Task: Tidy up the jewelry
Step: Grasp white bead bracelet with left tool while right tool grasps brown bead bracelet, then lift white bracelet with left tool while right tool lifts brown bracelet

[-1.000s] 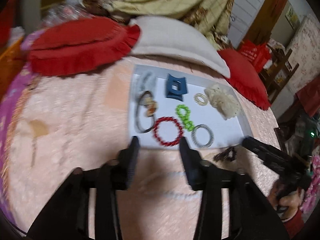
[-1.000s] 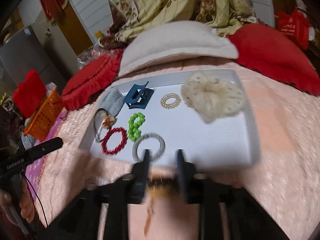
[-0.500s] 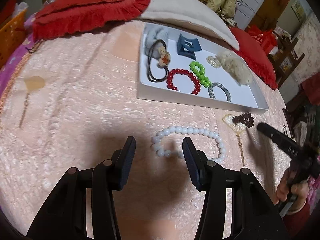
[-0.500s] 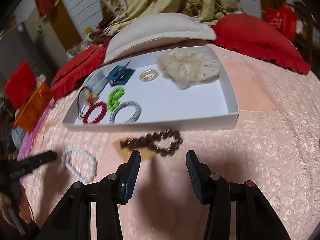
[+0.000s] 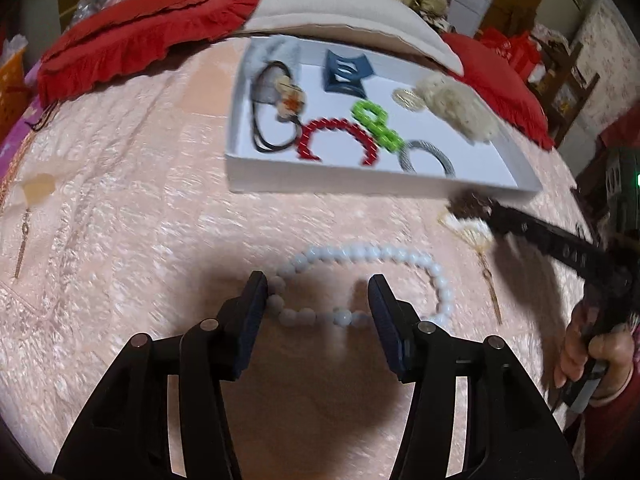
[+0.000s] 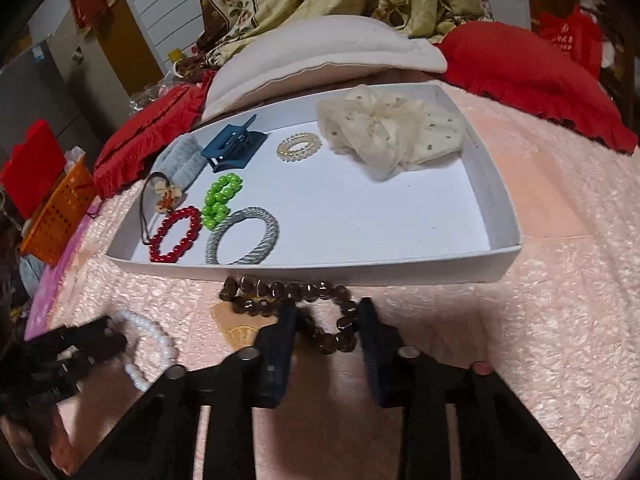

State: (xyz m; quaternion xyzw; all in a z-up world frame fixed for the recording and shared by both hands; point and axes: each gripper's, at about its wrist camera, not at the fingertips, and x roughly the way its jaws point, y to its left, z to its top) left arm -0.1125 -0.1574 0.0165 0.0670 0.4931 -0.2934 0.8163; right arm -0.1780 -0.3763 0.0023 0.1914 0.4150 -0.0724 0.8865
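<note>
A white tray [image 5: 256,184] on the pink bedspread holds a red bead bracelet [image 5: 340,140], a green bead bracelet [image 5: 376,124], a grey hair tie [image 5: 426,158], a blue claw clip [image 5: 344,72] and a cream scrunchie [image 5: 460,112]. A white bead bracelet [image 5: 360,254] lies in front of the tray. My left gripper [image 5: 318,298] is open, its fingers on either side of the bracelet's near end. A brown bead bracelet [image 6: 288,294] lies against the tray's front wall [image 6: 360,272]. My right gripper [image 6: 326,320] is open, its fingers astride the bracelet's right loop.
Red frilled cushions [image 5: 132,36] and a white pillow [image 5: 344,12] lie behind the tray. An orange basket [image 6: 56,216] stands at the left. A small fan-shaped charm [image 6: 240,330] lies by the brown bracelet. A chain with a pendant [image 5: 24,232] lies far left on the bedspread.
Both grippers have moved forward and down onto their bracelets. The left now straddles the white beads, the right straddles the brown beads. Both stay open.
</note>
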